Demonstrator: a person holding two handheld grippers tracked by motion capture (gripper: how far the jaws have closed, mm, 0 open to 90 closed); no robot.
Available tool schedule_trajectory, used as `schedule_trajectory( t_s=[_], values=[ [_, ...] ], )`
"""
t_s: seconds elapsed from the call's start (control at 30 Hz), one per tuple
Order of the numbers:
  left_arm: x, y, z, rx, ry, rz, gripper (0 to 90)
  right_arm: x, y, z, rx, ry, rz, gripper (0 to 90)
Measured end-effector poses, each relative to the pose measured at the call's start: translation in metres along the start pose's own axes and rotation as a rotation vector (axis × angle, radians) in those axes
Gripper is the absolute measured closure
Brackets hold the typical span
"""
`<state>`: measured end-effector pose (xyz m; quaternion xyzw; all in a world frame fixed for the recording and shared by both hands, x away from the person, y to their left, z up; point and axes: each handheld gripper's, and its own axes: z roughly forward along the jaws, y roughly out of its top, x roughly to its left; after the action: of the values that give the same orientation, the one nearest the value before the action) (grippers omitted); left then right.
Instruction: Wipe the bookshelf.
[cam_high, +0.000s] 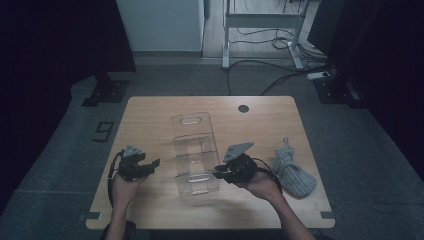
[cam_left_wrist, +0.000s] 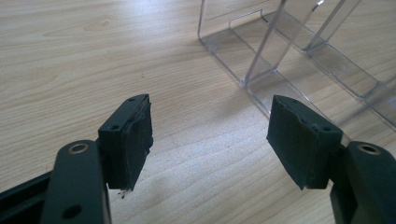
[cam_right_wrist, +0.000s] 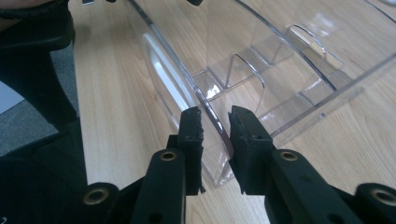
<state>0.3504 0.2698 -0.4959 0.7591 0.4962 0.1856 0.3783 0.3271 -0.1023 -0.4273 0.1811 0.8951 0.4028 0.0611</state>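
Nearest me, my right gripper (cam_right_wrist: 215, 122) has its fingers straddling the near right wall of the clear acrylic organiser (cam_high: 196, 152). They stand close on either side of the thin rim, and I cannot tell whether the pads actually press on it. My left gripper (cam_left_wrist: 210, 140) hangs just left of the organiser with its fingers apart and nothing between them, only bare worktop (cam_left_wrist: 93, 56) below.

To do this well, I judge I should seat the right pads squarely on the flat wall, below its edge, then close gently. Smooth plastic slips and may tilt in a one-sided grip.

The organiser sits mid-worktop, a long transparent tray with upright dividers and rounded slot handles, glossy and hard. The worktop is pale wood grain, matt. Further right lies a grey knitted fabric piece (cam_high: 292, 172), soft and ribbed, well apart from the tray.
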Motion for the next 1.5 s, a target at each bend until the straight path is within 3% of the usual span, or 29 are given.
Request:
schedule_trajectory(
  t_s=[0.47,0.7,0.83,0.93,1.03,1.1,1.2,1.5],
  values=[
    [-0.001,0.0,0.001,0.005,-0.019,0.005,28.8,0.0,0.002,0.001,0.007,-0.042,0.035,83.9],
    [-0.006,0.002,0.001,0.002,-0.042,0.022,28.5,0.003,0.003,0.004,0.007,-0.085,0.013,86.7],
    [-0.011,0.004,0.0,-0.003,-0.052,0.043,27.4,0.003,0.006,0.005,0.018,-0.083,0.019,85.6],
    [-0.018,0.009,-0.003,-0.021,-0.074,0.07,26.4,0.0,0.007,0.001,-0.003,-0.072,0.052,78.2],
    [-0.024,0.012,-0.005,-0.03,-0.085,0.088,25.6,-0.002,0.007,-0.001,-0.006,-0.059,0.063,79.0],
    [-0.034,0.016,-0.008,-0.039,-0.102,0.124,25.4,0.0,0.009,0.0,0.007,-0.054,0.057,84.7],
    [-0.042,0.019,-0.01,-0.041,-0.111,0.154,25.2,0.003,0.011,0.001,0.017,-0.066,0.045,85.5],
    [-0.058,0.025,-0.013,-0.054,-0.144,0.204,24.3,0.008,0.019,0.008,0.026,-0.047,0.031,85.9]
  ],
)
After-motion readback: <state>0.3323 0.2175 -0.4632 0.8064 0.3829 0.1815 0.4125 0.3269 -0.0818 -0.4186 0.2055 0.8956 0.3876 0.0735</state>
